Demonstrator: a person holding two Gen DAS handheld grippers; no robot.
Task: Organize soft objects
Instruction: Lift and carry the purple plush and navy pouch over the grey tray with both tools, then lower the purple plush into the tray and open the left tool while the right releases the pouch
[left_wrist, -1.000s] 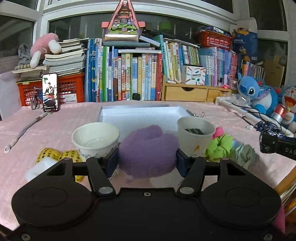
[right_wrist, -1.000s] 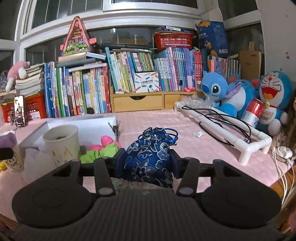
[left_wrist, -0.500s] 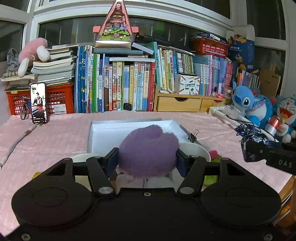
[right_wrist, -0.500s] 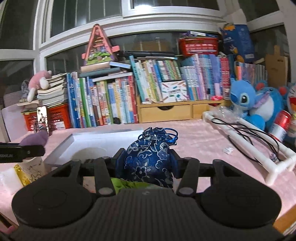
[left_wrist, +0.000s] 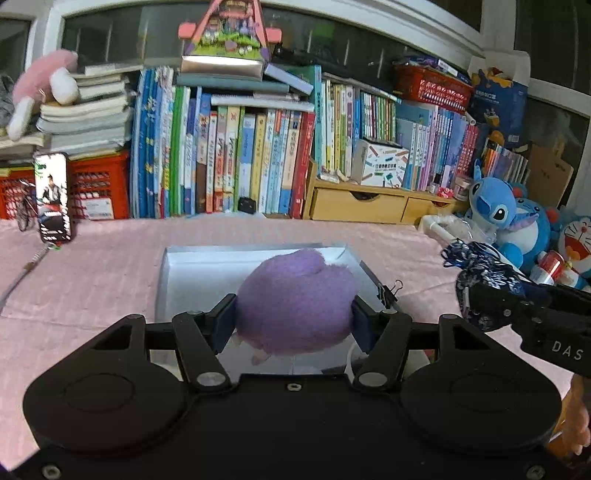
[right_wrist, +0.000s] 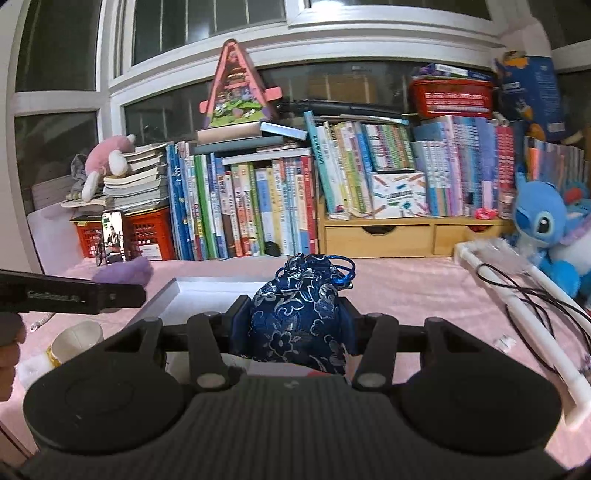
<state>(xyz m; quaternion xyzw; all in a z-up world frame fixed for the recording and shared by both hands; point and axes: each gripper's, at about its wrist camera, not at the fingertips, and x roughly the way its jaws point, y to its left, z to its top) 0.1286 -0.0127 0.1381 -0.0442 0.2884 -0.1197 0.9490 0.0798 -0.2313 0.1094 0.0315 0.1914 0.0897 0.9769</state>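
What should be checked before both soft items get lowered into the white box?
1. Left gripper grip on the purple plush: ok, fingers press both its sides.
2. Right gripper grip on the blue pouch: ok, squeezed from both sides.
3. White box free floor: ok for the visible part; its near end is hidden behind the plush.
4. Plush over the box: cannot tell how high.
5. Pouch cord loop: ok, hangs clear of the fingers.
6. Binder clip at the box's right edge: not ok, may snag.
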